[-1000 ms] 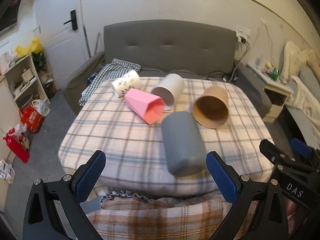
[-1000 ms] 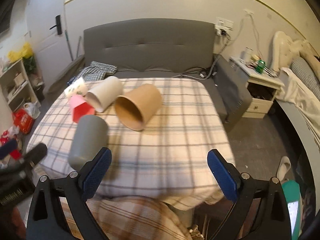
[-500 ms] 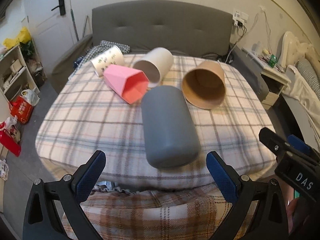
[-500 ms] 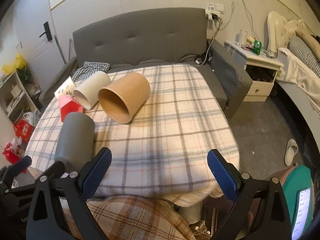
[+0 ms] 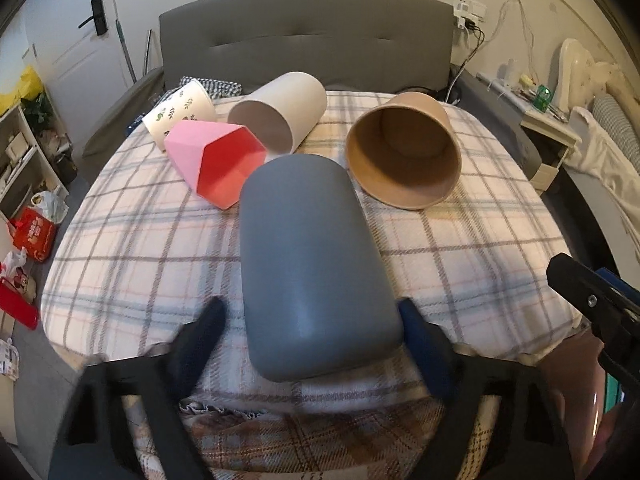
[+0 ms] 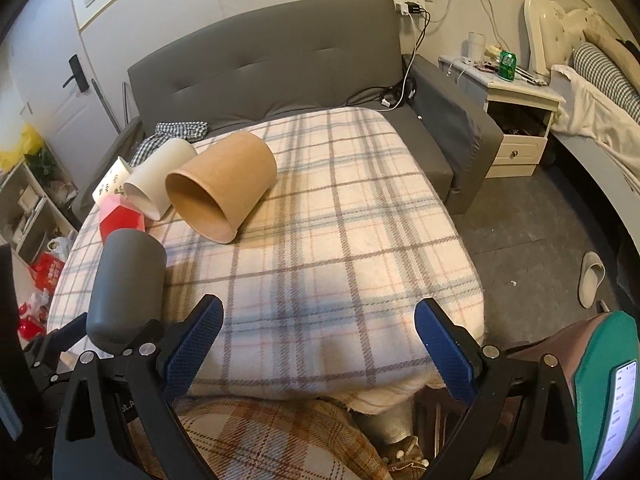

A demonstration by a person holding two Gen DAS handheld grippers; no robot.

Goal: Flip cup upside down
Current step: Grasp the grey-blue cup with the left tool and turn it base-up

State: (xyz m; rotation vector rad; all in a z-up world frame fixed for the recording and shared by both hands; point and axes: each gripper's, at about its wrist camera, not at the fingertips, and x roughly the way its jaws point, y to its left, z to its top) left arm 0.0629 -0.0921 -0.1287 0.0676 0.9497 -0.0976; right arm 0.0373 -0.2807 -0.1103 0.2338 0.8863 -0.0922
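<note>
A grey cup (image 5: pixel 312 264) lies on its side on the plaid blanket (image 5: pixel 460 236), its closed base toward me. My left gripper (image 5: pixel 310 320) is open, its blue-padded fingers on either side of the cup's near end; the left finger stands apart from the cup, and I cannot tell whether the right one touches it. The grey cup also shows at the left of the right wrist view (image 6: pixel 126 284). My right gripper (image 6: pixel 318 324) is open and empty above the blanket's near edge, to the right of the cup.
A brown cup (image 5: pixel 404 152), a white cup (image 5: pixel 280 108), a pink cup (image 5: pixel 216 160) and a leaf-print cup (image 5: pixel 180 114) lie on their sides farther back. A grey sofa back (image 5: pixel 304 32) stands behind. A nightstand (image 6: pixel 516 120) stands at the right.
My left gripper has moved forward, so the grey cup now lies between its fingers. My right gripper has drifted forward a little and stays open.
</note>
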